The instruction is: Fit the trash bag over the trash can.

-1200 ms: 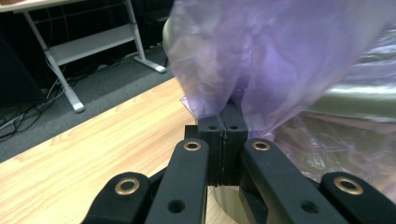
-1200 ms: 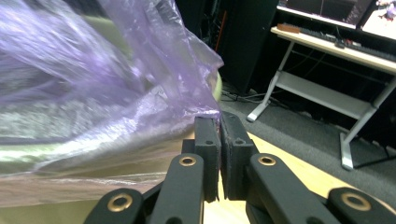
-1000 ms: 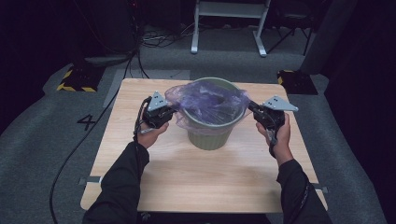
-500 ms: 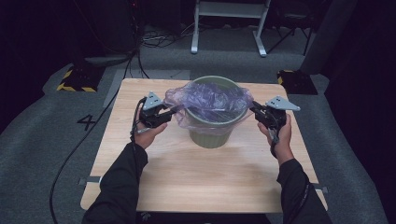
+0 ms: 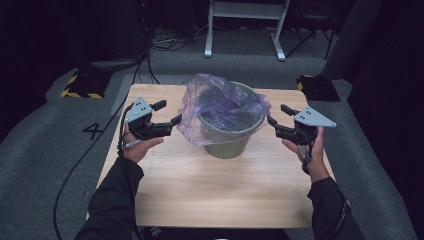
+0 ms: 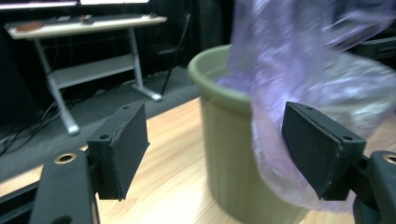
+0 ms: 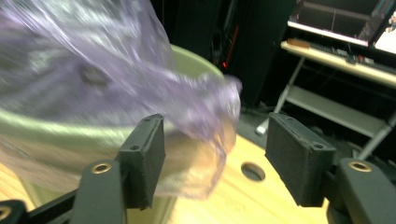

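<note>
An olive-green bin (image 5: 227,142) stands mid-table with a thin purple plastic bag (image 5: 220,107) draped loosely in and over its rim. My left gripper (image 5: 168,113) hovers just left of the bag, and its jaws have just been opening. In the left gripper view the bag (image 6: 303,70) hangs by one pad (image 6: 322,149), unpinched, with the bin (image 6: 229,154) behind. My right gripper (image 5: 276,114) sits just right of the bin; its jaws have just been opening too. In the right gripper view a bag flap (image 7: 205,121) hangs loose between the pads (image 7: 144,158).
The wooden table (image 5: 220,195) has bare room in front of the bin and a small hole (image 7: 252,171) near its right side. Behind it stand a white desk frame (image 5: 245,25) and yellow-black floor blocks (image 5: 80,85). A cable (image 5: 75,170) trails off the left edge.
Both grippers held the bag's edges stretched over the bin, then opened and let go. They have drawn outward and a little up, and the bag now sags over the rim.
</note>
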Motion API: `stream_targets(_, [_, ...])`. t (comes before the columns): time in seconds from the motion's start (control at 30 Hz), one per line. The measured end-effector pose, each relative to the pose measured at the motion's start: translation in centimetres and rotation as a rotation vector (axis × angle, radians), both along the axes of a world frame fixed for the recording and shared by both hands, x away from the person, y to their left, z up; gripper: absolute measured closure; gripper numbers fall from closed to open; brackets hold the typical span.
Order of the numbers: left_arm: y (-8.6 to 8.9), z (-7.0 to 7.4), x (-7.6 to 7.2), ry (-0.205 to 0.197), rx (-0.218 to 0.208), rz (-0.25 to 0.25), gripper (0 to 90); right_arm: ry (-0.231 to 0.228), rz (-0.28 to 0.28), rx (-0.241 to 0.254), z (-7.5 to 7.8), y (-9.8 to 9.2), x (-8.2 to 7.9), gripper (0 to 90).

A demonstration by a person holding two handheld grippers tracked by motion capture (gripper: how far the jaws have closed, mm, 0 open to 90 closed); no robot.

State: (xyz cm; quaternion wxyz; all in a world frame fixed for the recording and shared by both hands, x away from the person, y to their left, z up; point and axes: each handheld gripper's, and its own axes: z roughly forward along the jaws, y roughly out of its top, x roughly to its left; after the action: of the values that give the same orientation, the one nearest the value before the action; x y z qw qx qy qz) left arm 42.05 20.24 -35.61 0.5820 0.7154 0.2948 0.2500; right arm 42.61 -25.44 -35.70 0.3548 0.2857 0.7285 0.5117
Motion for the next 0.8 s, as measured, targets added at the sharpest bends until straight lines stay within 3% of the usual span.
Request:
stream_targets(0.23, [-1.3,2.0,-0.9,-0.061,0.001,-0.073,21.2,-0.041,0.021,0.021,1.4,0.6,-0.3,39.3])
stream_targets(0.37, [-2.7,2.8,-0.2,-0.066,0.033,-0.054,22.9,-0.041,0.017,0.024,1.7,0.9,0.5,46.3])
stream_targets(0.4, [-2.8,3.0,0.3,-0.058,0.031,-0.044,25.1,-0.040,0.020,0.029,1.8,0.9,0.6,51.7])
stream_targets(0.5, [-3.0,3.3,1.5,-0.038,0.009,-0.012,38.3,-0.033,0.020,0.039,2.0,0.8,1.2,62.7])
stream_targets(0.53, [-3.0,3.4,2.0,-0.026,-0.004,-0.027,44.5,-0.028,0.015,0.045,2.0,0.7,1.5,66.5])
stream_targets(0.7, [-3.6,3.3,4.3,-0.003,0.049,-0.031,69.7,0.018,-0.023,0.090,1.9,0.4,3.4,82.9])
stream_targets(0.8, [-3.8,3.0,5.5,0.019,0.057,-0.026,80.8,0.034,-0.046,0.096,1.8,0.5,4.3,87.0])
